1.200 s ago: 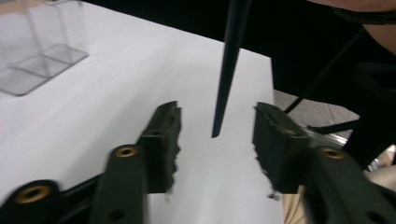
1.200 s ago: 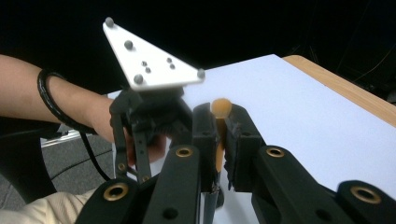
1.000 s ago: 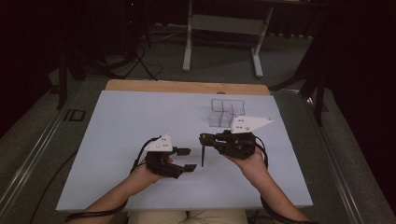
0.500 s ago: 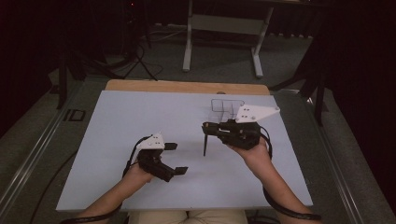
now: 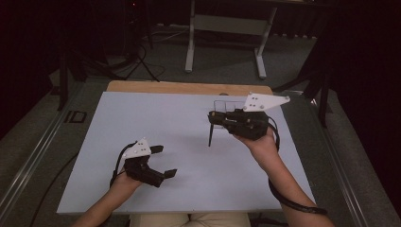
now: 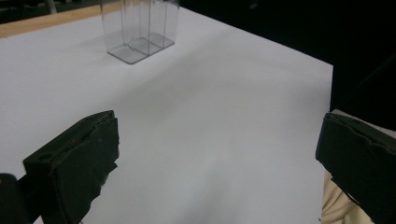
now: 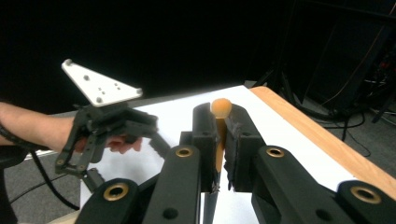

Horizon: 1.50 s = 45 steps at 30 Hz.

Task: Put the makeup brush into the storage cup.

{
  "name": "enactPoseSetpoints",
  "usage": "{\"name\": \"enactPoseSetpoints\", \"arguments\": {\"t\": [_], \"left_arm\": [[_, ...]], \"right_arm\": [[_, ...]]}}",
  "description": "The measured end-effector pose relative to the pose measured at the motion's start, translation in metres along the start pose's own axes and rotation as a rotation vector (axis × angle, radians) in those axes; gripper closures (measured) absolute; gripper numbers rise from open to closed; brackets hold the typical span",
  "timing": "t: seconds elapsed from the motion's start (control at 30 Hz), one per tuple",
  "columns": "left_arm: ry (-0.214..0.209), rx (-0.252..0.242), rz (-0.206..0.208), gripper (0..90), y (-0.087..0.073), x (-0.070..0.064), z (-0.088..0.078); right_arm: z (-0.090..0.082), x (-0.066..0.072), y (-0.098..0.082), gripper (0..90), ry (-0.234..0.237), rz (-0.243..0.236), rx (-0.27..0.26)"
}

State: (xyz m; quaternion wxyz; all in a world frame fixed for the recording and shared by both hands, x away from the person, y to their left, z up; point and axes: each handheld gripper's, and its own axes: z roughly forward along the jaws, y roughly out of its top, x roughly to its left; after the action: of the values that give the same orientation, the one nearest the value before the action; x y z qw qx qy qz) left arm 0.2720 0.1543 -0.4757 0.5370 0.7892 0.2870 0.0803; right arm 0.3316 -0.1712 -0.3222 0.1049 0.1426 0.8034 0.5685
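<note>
My right gripper [image 5: 213, 118] is raised over the right half of the white table [image 5: 142, 118] and is shut on a thin stick [image 5: 210, 135] that hangs down toward the table. In the right gripper view the stick [image 7: 221, 108] has an orange ball at its top, clamped between the jaws of my right gripper [image 7: 221, 123]. Just behind that gripper stands a clear plastic box with compartments [image 5: 224, 106], seen again as the clear box [image 6: 139, 28] in the left gripper view. My left gripper [image 5: 164, 161] rests low near the front left, open with nothing between its jaws [image 6: 217, 140].
A wooden strip [image 5: 165, 87] runs along the table's far edge. Beyond it stands a metal frame [image 5: 227, 23] on grey floor with cables [image 5: 137, 61]. The table's right edge [image 5: 295, 156] lies close to my right forearm.
My right gripper has lifted the stick and carried it right and farther away, toward the clear box. My left gripper has drawn back toward the near left.
</note>
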Motion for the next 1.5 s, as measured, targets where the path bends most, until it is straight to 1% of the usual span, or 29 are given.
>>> {"name": "enactPoseSetpoints", "arguments": {"t": [0.03, 0.1, 0.13, 0.2, 0.27, 0.33, 0.43, 0.53, 0.57, 0.7, 0.77, 0.8, 0.83, 0.87, 0.93, 1.0, 1.07, 1.13, 1.2, 1.3, 1.33, 1.5], "left_arm": [[0.011, -0.01, -0.006, 0.4, -0.002, 0.0, -0.002], [0.009, -0.02, -0.012, 0.4, -0.006, 0.001, -0.006], [0.023, -0.024, -0.012, 0.4, -0.008, 0.001, -0.008], [0.026, -0.03, -0.018, 0.4, -0.011, 0.001, -0.01], [0.049, -0.043, -0.021, 0.5, -0.015, 0.002, -0.013], [0.066, -0.042, -0.019, 0.5, -0.018, 0.003, -0.015], [0.079, -0.051, -0.021, 0.5, -0.022, 0.003, -0.017], [0.078, -0.054, -0.034, 0.5, -0.025, 0.003, -0.018], [0.081, -0.048, -0.029, 0.5, -0.026, 0.004, -0.018], [0.099, -0.056, -0.026, 0.5, -0.028, 0.003, -0.018], [0.096, -0.059, -0.025, 0.5, -0.028, 0.003, -0.019], [0.103, -0.067, -0.028, 0.5, -0.029, 0.004, -0.019], [0.096, -0.072, -0.033, 0.5, -0.029, 0.004, -0.02], [0.103, -0.073, -0.035, 0.5, -0.03, 0.005, -0.02], [0.099, -0.081, -0.042, 0.5, -0.03, 0.005, -0.021], [0.107, -0.088, -0.038, 0.5, -0.03, 0.005, -0.022], [0.108, -0.098, -0.043, 0.5, -0.029, 0.005, -0.023], [0.096, -0.1, -0.045, 0.5, -0.029, 0.006, -0.023], [0.104, -0.095, -0.038, 0.5, -0.03, 0.005, -0.023], [0.105, -0.096, -0.037, 0.5, -0.03, 0.005, -0.023], [0.098, -0.096, -0.04, 0.5, -0.03, 0.005, -0.023], [0.105, -0.106, -0.036, 0.5, -0.03, 0.005, -0.025]], "right_arm": [[-0.001, -0.001, 0.002, 83.8, -0.005, -0.001, -0.006], [-0.001, -0.004, 0.005, 83.8, -0.013, -0.004, -0.008], [-0.002, -0.006, 0.007, 83.8, -0.018, -0.005, -0.012], [-0.003, -0.009, 0.009, 83.8, -0.028, -0.006, -0.016], [-0.004, -0.012, 0.012, 83.8, -0.036, -0.004, -0.02], [-0.005, -0.015, 0.015, 83.8, -0.048, -0.006, -0.022], [-0.007, -0.021, 0.021, 83.8, -0.063, -0.009, -0.034], [-0.009, -0.027, 0.028, 83.8, -0.079, -0.013, -0.043], [-0.009, -0.028, 0.03, 83.8, -0.084, -0.014, -0.044], [-0.011, -0.036, 0.039, 83.8, -0.101, -0.015, -0.052], [-0.011, -0.04, 0.043, 83.8, -0.111, -0.017, -0.052], [-0.01, -0.043, 0.046, 83.8, -0.117, -0.016, -0.05], [-0.01, -0.045, 0.048, 83.8, -0.124, -0.019, -0.047], [-0.009, -0.047, 0.05, 83.8, -0.129, -0.02, -0.042], [-0.008, -0.05, 0.054, 83.8, -0.138, -0.023, -0.041], [-0.007, -0.054, 0.057, 83.8, -0.146, -0.023, -0.036], [-0.006, -0.058, 0.059, 83.8, -0.152, -0.019, -0.039], [-0.005, -0.063, 0.061, 83.8, -0.164, -0.016, -0.038], [-0.003, -0.067, 0.062, 83.8, -0.174, -0.009, -0.041], [-0.001, -0.075, 0.063, 83.8, -0.192, 0.001, -0.045], [-0.001, -0.078, 0.063, 83.8, -0.2, 0.004, -0.048], [-0.001, -0.091, 0.058, 83.8, -0.243, 0.025, -0.064]]}}
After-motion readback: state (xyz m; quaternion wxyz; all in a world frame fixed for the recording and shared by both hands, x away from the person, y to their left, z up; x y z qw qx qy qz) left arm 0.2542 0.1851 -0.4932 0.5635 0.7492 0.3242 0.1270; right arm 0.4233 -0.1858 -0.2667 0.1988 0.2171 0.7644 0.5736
